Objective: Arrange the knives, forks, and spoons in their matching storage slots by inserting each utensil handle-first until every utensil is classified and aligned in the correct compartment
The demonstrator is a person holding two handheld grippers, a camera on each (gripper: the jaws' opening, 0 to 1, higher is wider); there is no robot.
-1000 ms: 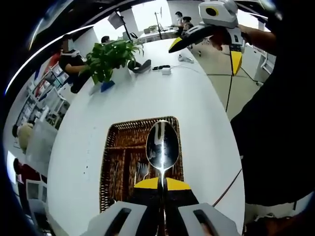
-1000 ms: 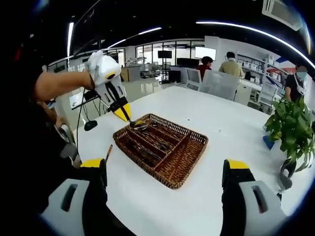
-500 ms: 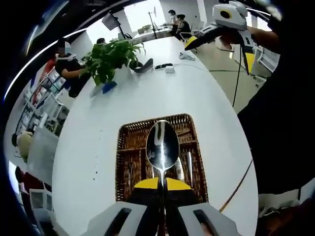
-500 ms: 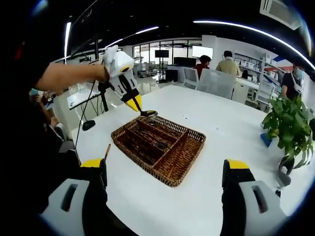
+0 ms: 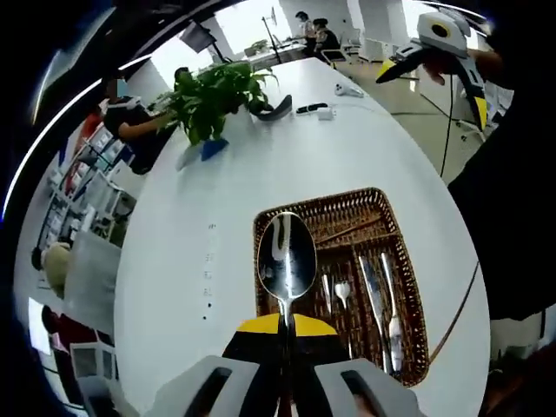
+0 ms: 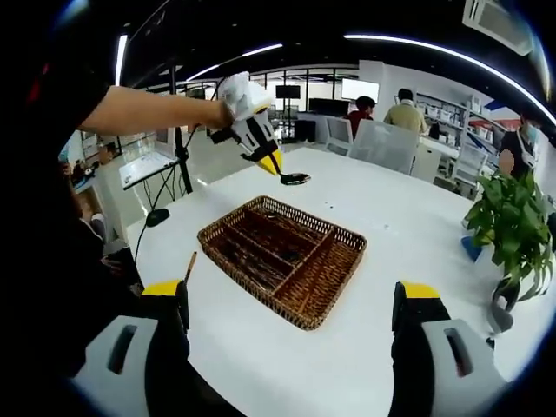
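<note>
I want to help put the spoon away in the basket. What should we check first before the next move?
1. Spoon gripped firmly by the left gripper: ok, the handle sits between closed jaws.
2. Handle pointing toward the basket: not ok, the bowl end sticks out forward and the handle is in the jaws.
3. Spoon lined up over its slot: not ok, in the right gripper view it hangs above the table past the basket's far edge.
4. Which slot takes spoons: cannot tell; a fork and knives already lie inside.
5. Right gripper free to help: ok, open and holding nothing.
</note>
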